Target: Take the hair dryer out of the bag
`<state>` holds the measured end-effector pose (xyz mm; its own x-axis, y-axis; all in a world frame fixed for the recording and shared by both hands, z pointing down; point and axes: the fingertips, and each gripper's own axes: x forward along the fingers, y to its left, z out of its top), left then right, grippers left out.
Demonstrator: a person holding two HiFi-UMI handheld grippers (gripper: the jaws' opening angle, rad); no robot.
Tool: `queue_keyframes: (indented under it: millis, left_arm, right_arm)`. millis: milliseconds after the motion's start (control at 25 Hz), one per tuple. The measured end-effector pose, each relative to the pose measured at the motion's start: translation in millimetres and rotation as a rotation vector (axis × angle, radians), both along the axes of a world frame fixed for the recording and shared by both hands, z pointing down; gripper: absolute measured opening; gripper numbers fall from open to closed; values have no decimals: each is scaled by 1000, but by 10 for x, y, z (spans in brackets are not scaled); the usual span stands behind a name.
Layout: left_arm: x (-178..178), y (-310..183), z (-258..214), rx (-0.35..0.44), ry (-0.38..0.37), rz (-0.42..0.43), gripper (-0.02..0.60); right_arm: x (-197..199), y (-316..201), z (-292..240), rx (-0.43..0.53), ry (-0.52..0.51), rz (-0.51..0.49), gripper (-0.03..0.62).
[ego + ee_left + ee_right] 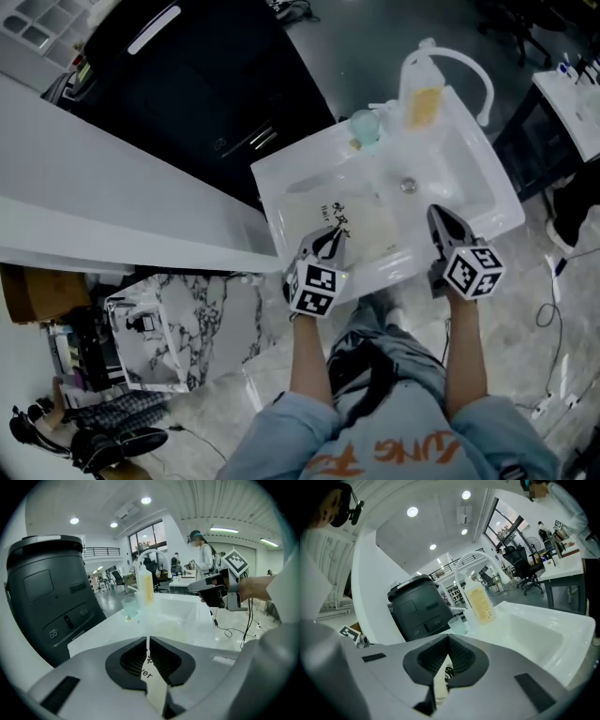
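We locate the white moulded rectangular sink (473, 178) between the long white surface (112, 187) on its left and open marble-look floor (511, 319) on its right. Its far rim carries a curved white tap (466, 66), a clear plastic bottle of yellow liquid (424, 101) and a pale-teal translucent cup (366, 127), all close together. A large black plastic appliance (187, 84) with a rounded lid stands near the sink's far left corner. The basin's right half is open around the metal drain (409, 186).

We note glossy, smooth sink walls against the matt, flat cloth of the bag.

The cream fabric bag with black print (361, 230) lies flat in the basin's left half, near the front wall. The hair dryer itself does not show. The left gripper (331, 234) sits over the bag's near edge with its jaws pressed together. The print shows through the slot below its ribbed black pads, and we cannot judge contact. The right gripper (436, 214) hangs over the near right rim, jaws likewise pressed together, apart from the bag.
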<state>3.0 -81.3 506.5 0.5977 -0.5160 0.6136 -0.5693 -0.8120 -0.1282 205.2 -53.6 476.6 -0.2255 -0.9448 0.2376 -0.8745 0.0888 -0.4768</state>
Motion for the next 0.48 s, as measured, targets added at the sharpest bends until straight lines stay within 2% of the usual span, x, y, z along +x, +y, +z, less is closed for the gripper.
queue_keyframes:
  millis: [40, 160, 240, 360, 440, 480]
  left_arm:
    - [37, -37, 32, -13, -1, 10, 13]
    - [205, -165, 103, -39, -1, 63, 94]
    - [307, -222, 138, -48, 6, 115, 107]
    - [437, -255, 213, -90, 11, 211, 138]
    - [513, -266, 274, -118, -4, 291, 179]
    - [534, -281, 310, -129, -19, 324, 181]
  right_arm:
    - [-3, -11, 36, -9, 0, -2, 0]
    - [47, -93, 146, -37, -7, 8, 0]
    - [80, -136, 238, -45, -34, 21, 0]
    - [148, -190, 312, -38, -115, 54, 0]
    - [192, -261, 338, -41, -132, 69, 0]
    - [201, -300, 350, -44, -131, 72, 0]
